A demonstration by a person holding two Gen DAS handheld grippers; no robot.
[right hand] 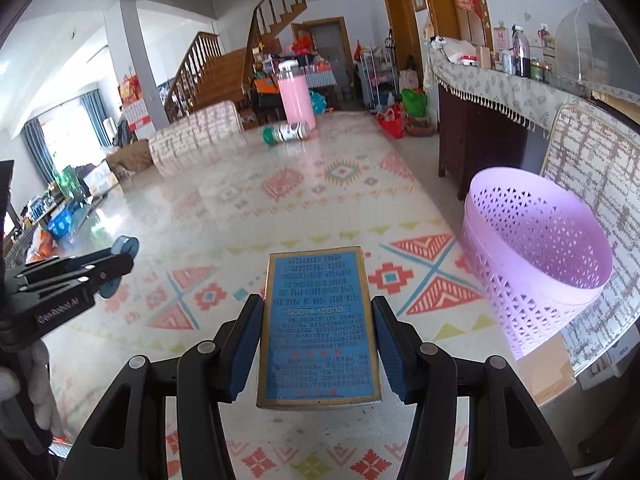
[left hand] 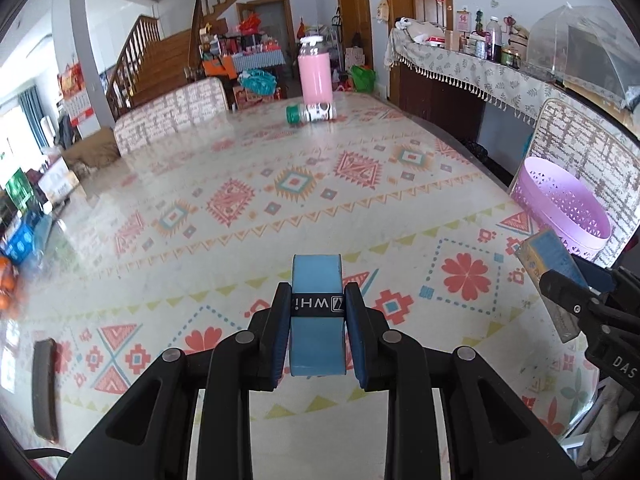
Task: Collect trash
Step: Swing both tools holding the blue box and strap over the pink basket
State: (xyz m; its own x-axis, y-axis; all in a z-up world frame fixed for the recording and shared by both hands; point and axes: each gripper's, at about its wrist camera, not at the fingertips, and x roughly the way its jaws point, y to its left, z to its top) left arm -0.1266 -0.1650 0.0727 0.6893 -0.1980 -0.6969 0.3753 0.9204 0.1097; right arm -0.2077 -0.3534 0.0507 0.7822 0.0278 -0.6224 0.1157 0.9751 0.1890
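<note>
Tools grip tight: left tool (left hand: 317, 312) a blue roll (left hand: 318, 316), right tool (right hand: 316, 340) a blue box (right hand: 318, 328) beside the basket (right hand: 536, 256).

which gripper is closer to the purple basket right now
Right. The right gripper, shut on the blue box, sits just beside the purple basket; the left gripper, holding the blue roll, is farther left.

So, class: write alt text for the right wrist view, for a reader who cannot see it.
The right tool grips a blue printed box above a patterned tablecloth, with a lilac perforated basket to its right. Far off, a pink bottle stands behind a green-capped bottle lying down.
</note>
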